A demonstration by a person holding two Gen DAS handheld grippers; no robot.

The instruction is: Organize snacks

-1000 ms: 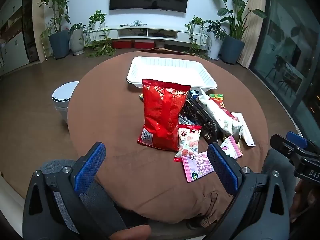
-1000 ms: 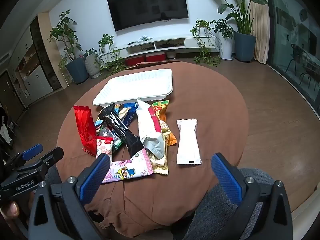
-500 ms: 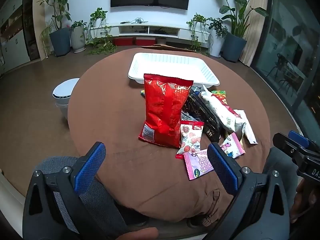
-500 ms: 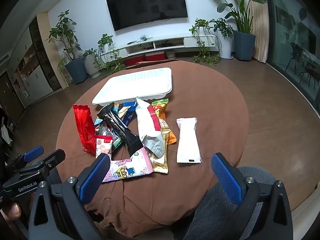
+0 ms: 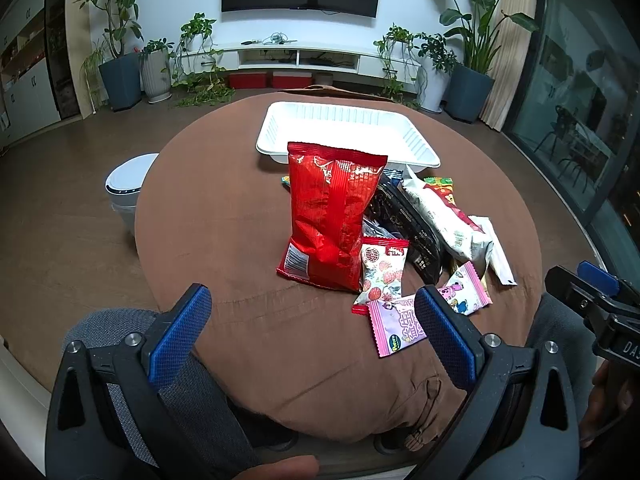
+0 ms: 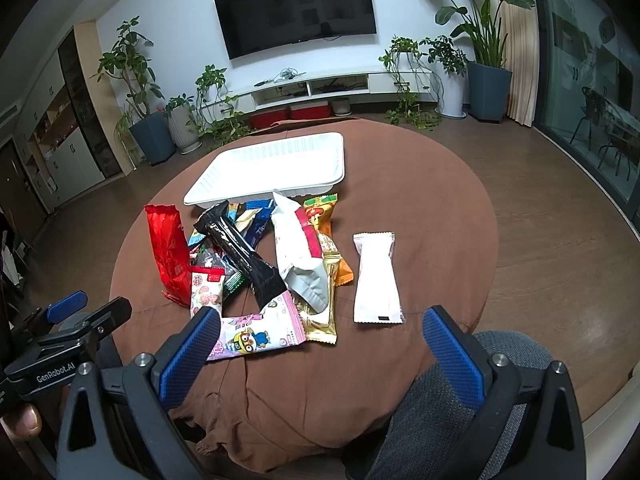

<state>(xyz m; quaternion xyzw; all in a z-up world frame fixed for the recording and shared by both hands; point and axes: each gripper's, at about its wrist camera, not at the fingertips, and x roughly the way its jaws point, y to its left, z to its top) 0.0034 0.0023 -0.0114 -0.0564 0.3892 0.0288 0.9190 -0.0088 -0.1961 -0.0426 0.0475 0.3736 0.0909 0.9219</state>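
A pile of snack packets lies in the middle of the round brown-clothed table (image 5: 208, 216). A big red bag (image 5: 334, 216) leans at the pile's left; a black packet (image 6: 240, 248), a white-and-grey bag (image 6: 298, 256) and a pink cartoon packet (image 6: 256, 334) lie beside it. One plain white packet (image 6: 376, 276) rests apart on the right. Behind the pile sits an empty white tray (image 5: 348, 138) (image 6: 276, 168). My left gripper (image 5: 312, 340) hovers open over the near table edge, short of the red bag. My right gripper (image 6: 320, 354) is open too, just short of the pink packet.
A white bin (image 5: 128, 184) stands on the floor left of the table. The person's grey-trousered knees (image 6: 460, 396) sit under the near edge. Potted plants (image 6: 144, 92), a low TV shelf (image 6: 320, 88) and a glass door (image 6: 592, 80) ring the room.
Both grippers have drifted slightly forward toward the pile, so the snacks look a little nearer. Nothing on the table has moved and both stay open.
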